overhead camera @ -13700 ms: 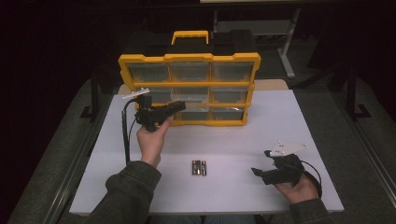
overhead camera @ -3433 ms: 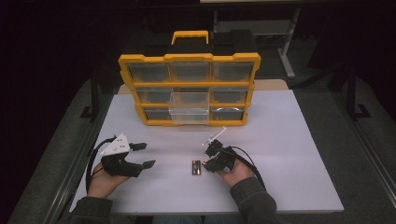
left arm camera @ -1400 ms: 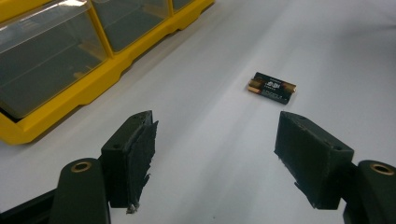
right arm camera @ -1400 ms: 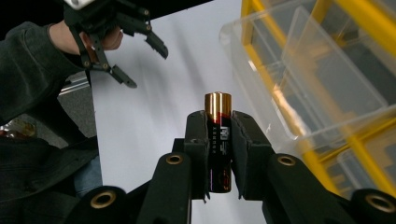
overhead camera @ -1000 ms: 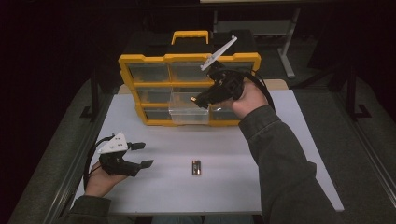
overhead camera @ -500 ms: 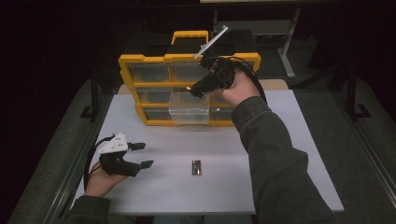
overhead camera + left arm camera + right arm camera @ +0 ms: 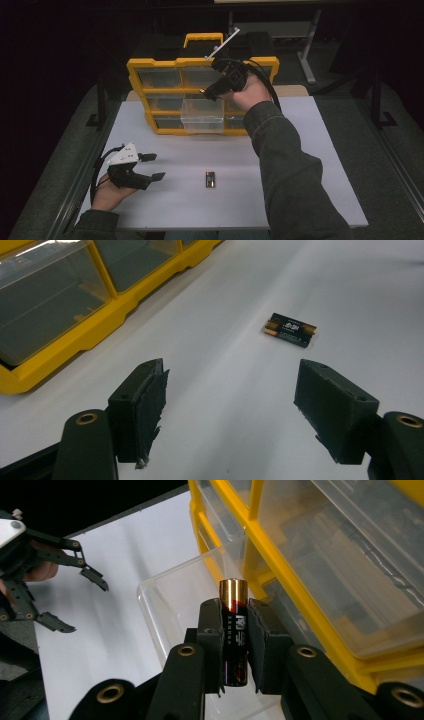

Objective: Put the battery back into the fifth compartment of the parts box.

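Observation:
My right gripper [image 7: 235, 615] is shut on a black and gold battery [image 7: 233, 630], its gold end pointing out past the jaws. In the high view the right gripper [image 7: 206, 94] hangs just above the clear drawer [image 7: 202, 115] pulled out of the yellow organizer [image 7: 200, 62]. That open drawer [image 7: 165, 595] lies right below the battery. A small pack of batteries [image 7: 210, 179] lies on the white table [image 7: 300, 165]. My left gripper [image 7: 153, 166] rests open at the table's left, apart from the pack [image 7: 290, 330], nothing between its pads [image 7: 145, 405].
The yellow organizer [image 7: 75, 335] with several clear drawers stands at the table's back edge, its handle [image 7: 203, 38] on top. Dark floor and a table frame surround the white tabletop. My left hand and gripper [image 7: 55, 580] show far off in the right gripper view.
My right hand has carried the battery a little to the left and down, over the pulled-out drawer. The left gripper and the battery pack have stayed put.

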Tool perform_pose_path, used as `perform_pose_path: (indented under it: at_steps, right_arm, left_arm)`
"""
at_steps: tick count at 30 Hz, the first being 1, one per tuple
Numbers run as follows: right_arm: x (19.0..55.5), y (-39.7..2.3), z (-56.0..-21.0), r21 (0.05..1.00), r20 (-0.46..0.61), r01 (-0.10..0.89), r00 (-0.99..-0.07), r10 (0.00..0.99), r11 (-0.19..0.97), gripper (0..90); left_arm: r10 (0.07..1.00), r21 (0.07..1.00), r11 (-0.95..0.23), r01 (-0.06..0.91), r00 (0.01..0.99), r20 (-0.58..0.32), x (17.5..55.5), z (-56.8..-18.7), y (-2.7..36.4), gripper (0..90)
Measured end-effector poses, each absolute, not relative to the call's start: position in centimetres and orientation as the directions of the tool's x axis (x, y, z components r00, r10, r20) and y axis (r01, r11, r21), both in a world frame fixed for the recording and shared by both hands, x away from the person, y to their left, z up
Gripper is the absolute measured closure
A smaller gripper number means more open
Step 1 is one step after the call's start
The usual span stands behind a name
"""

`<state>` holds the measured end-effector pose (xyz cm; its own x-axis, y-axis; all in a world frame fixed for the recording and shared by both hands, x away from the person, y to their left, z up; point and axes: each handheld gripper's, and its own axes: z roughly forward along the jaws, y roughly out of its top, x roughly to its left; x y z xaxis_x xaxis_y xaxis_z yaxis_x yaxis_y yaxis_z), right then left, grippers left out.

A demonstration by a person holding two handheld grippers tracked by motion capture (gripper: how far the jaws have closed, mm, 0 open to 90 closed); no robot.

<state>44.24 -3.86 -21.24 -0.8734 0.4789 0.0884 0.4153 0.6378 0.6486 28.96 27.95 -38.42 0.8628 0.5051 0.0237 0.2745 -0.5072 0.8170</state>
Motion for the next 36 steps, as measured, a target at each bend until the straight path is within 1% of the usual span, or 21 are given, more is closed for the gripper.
perform_pose_path:
  at_steps: [1,3,14,28,36]
  right_arm:
    - [44.4,-3.8,-21.4,0.652,0.074,0.403,-0.877,0.475,0.643,76.3]
    - [44.4,-3.6,-21.6,0.643,0.074,0.411,-0.873,0.482,0.647,76.3]
    - [44.2,-2.6,-22.7,0.623,0.030,0.378,-0.886,0.463,0.685,76.2]
    - [44.3,-2.1,-24.4,0.607,0.048,0.390,-0.888,0.458,0.693,75.9]
    - [44.3,-2.2,-24.6,0.615,0.070,0.405,-0.883,0.464,0.677,70.9]
  left_arm:
    - [0.505,0.818,-0.506,0.274,0.863,0.023,28.9,-38.4,27.9,28.2]
    - [0.507,0.821,-0.503,0.272,0.862,0.024,28.9,-38.4,27.9,28.2]
    - [0.510,0.827,-0.490,0.275,0.860,0.016,28.9,-38.5,27.9,28.2]
    - [0.508,0.824,-0.496,0.273,0.861,0.021,29.0,-38.5,27.9,28.2]
    - [0.506,0.823,-0.499,0.270,0.862,0.024,29.0,-38.5,27.9,28.2]
